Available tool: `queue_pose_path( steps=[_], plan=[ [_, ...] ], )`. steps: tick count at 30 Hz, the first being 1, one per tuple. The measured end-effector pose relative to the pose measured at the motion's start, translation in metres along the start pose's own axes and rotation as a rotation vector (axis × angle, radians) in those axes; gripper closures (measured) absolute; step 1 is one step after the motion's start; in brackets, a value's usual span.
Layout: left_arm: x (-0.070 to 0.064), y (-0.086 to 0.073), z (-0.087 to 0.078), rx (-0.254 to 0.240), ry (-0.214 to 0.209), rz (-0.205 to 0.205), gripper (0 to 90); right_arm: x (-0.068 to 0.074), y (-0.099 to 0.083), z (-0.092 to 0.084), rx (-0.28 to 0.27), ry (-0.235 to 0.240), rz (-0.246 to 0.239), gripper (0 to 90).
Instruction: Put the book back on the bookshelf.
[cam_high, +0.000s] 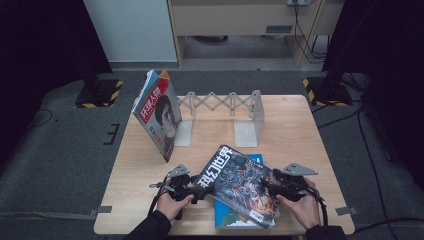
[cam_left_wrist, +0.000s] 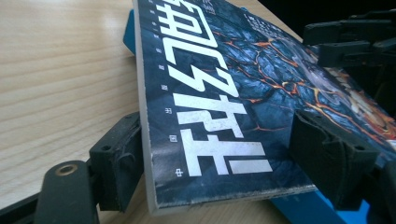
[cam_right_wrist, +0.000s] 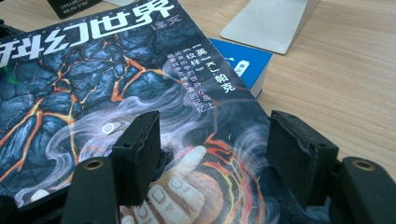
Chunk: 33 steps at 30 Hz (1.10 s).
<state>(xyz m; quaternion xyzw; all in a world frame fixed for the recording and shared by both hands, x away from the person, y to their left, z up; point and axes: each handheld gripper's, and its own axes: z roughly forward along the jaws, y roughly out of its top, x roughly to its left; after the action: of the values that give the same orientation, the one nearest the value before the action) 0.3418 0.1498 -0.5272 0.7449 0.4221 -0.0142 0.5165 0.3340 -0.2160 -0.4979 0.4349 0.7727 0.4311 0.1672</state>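
The magazine (cam_high: 240, 185) lies tilted on a blue book (cam_high: 227, 215) near the desk's front edge. The left gripper (cam_high: 197, 192) straddles its spine, jaws loose; the right gripper (cam_high: 267, 189) hovers wide over the cover. Close both firmly before lifting, I'd say.

I see lab-type recording room: black curtains (cam_high: 40, 40), hazard-striped stand bases (cam_high: 99, 93), trailing floor cables (cam_high: 367, 150), lone wooden table (cam_high: 295, 125).
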Motion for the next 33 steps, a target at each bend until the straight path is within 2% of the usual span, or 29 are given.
queue_pose_path(
  steps=[2,4,5,9,12,13,15,16,17,19,26,33],
  plan=[
    [0.001,0.000,0.003,0.005,-0.020,-0.023,20.2,0.000,0.000,0.001,-0.001,0.002,-0.001,34.4],
    [0.002,0.001,0.004,0.007,-0.026,-0.028,20.2,0.000,0.000,0.001,-0.002,0.003,0.001,34.4],
    [0.003,0.001,0.005,0.013,-0.036,-0.047,20.8,0.000,-0.001,0.001,-0.004,0.001,0.002,34.4],
    [0.001,0.002,0.003,0.018,-0.034,-0.045,24.5,0.000,-0.001,0.002,-0.008,0.001,-0.004,34.5],
    [-0.002,0.005,-0.001,0.027,-0.031,-0.048,31.3,0.000,-0.002,0.002,-0.015,0.003,-0.009,35.7],
    [-0.004,0.006,-0.007,0.007,-0.047,-0.068,35.1,0.000,-0.002,0.002,-0.020,0.003,-0.011,35.8],
    [-0.006,0.008,-0.010,-0.006,-0.064,-0.075,42.5,0.000,-0.004,0.003,-0.035,0.007,-0.015,36.3],
    [-0.008,0.010,-0.013,-0.047,-0.104,-0.093,45.4,0.001,-0.004,0.003,-0.036,0.008,-0.017,36.7],
    [-0.010,0.012,-0.014,-0.049,-0.121,-0.099,47.9,0.000,-0.004,0.004,-0.040,0.009,-0.021,36.7],
    [-0.014,0.013,-0.013,-0.038,-0.120,-0.087,48.7,0.001,-0.005,0.004,-0.046,0.012,-0.019,36.7],
    [-0.009,0.014,-0.007,-0.021,-0.145,-0.136,52.0,0.001,-0.005,0.005,-0.053,0.016,-0.017,36.4],
    [-0.010,0.016,0.000,-0.014,-0.157,-0.145,54.9,0.001,-0.006,0.006,-0.057,0.017,-0.022,35.3]
  ],
)
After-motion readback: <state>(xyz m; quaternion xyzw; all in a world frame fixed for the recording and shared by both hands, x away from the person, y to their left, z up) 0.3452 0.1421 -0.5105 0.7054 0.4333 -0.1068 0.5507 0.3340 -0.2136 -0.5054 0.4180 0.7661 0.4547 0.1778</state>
